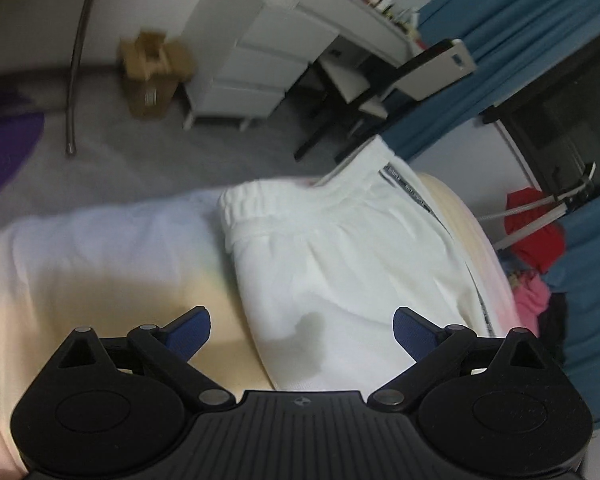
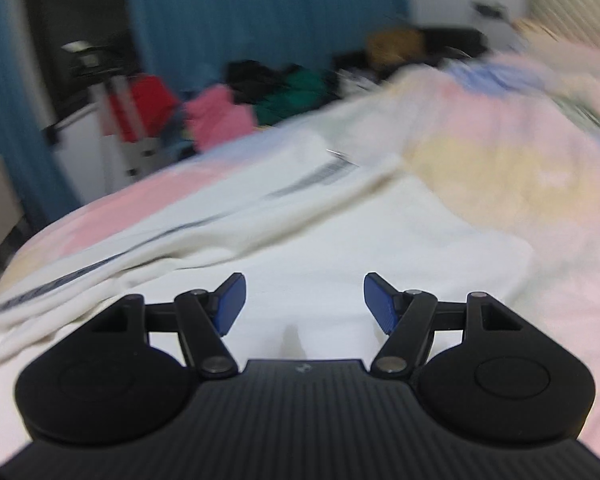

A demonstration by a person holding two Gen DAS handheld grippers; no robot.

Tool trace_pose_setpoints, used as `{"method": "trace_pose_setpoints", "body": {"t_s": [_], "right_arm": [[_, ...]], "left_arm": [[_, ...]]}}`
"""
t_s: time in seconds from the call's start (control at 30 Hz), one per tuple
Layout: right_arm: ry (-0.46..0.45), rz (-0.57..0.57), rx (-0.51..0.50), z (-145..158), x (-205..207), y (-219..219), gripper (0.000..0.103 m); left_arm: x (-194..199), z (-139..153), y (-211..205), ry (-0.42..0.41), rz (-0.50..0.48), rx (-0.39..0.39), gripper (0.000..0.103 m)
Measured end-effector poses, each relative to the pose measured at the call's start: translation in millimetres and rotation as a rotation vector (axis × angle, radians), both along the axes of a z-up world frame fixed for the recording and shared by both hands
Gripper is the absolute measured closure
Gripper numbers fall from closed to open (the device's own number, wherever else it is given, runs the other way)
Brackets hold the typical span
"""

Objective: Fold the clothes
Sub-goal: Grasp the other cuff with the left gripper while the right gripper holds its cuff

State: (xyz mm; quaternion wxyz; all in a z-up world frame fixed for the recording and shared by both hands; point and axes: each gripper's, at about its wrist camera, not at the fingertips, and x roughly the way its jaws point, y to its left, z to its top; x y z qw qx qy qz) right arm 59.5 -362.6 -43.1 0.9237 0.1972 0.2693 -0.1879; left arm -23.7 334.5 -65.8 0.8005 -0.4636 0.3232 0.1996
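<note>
Both tongs (image 1: 302, 330) (image 2: 304, 302) wide, empty

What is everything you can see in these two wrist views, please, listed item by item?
white trousers: one, white with a dark side stripe, lying on the bed
bed cover: one, pastel pink, yellow and blue, under the trousers
clothes pile: one heap, pink, red, green and black, past the far edge of the bed
curtains: blue, along the wall
drawer unit: one, white, on the floor
cardboard box: one, brown, beside the drawer unit
chair: one, black and white, at the desk
left tool: black with blue pads, open, over the trousers
right tool: black with blue pads, open, nothing between the pads
</note>
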Motion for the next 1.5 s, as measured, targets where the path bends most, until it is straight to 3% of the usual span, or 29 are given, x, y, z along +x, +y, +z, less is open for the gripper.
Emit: {"method": "trace_pose_setpoints", "body": {"t_s": [0.13,0.23,0.3,0.4,0.57,0.63,0.7,0.8,0.87,1.0,1.13,1.33,1.43,1.5], "right_arm": [[0.009,-0.201,0.137,-12,-17,-42,0.036],[0.005,-0.357,0.247,-26,-33,-74,0.036],[0.003,-0.456,0.325,-37,-43,-95,0.035],[0.008,-0.531,0.436,-60,-49,-118,0.033],[-0.037,-0.517,0.571,-95,-40,-133,0.034],[-0.048,-0.484,0.563,-102,-28,-134,0.035],[-0.069,-0.443,0.543,-105,-15,-133,0.046],[-0.076,-0.428,0.509,-102,1,-126,0.069],[-0.077,-0.429,0.438,-94,8,-121,0.091],[-0.100,-0.426,0.335,-80,7,-120,0.095],[-0.150,-0.434,0.314,-68,-6,-117,0.095],[-0.148,-0.410,0.258,-57,-19,-110,0.095],[-0.157,-0.403,0.239,-54,-21,-106,0.095],[-0.159,-0.404,0.235,-54,-21,-105,0.095]], "left_arm": [[5,-23,14,-0.004,-0.040,-0.185,0.016],[9,-34,24,-0.016,-0.046,-0.264,0.024],[13,-37,26,-0.034,-0.056,-0.266,0.031],[14,-41,25,-0.068,-0.064,-0.272,0.031],[14,-39,15,-0.131,-0.062,-0.244,0.040],[21,-39,11,-0.119,-0.066,-0.221,0.042],[25,-42,8,-0.101,-0.053,-0.205,0.045],[30,-44,-2,-0.069,-0.024,-0.161,0.045],[34,-40,-11,-0.051,-0.018,-0.103,0.045],[38,-40,-9,-0.047,0.008,-0.108,0.049],[30,-47,3,-0.063,0.041,-0.187,0.053],[0,-47,16,-0.090,0.068,-0.259,0.034],[12,-54,19,-0.086,0.059,-0.291,0.034],[23,-61,21,-0.085,0.051,-0.329,0.042]]}}
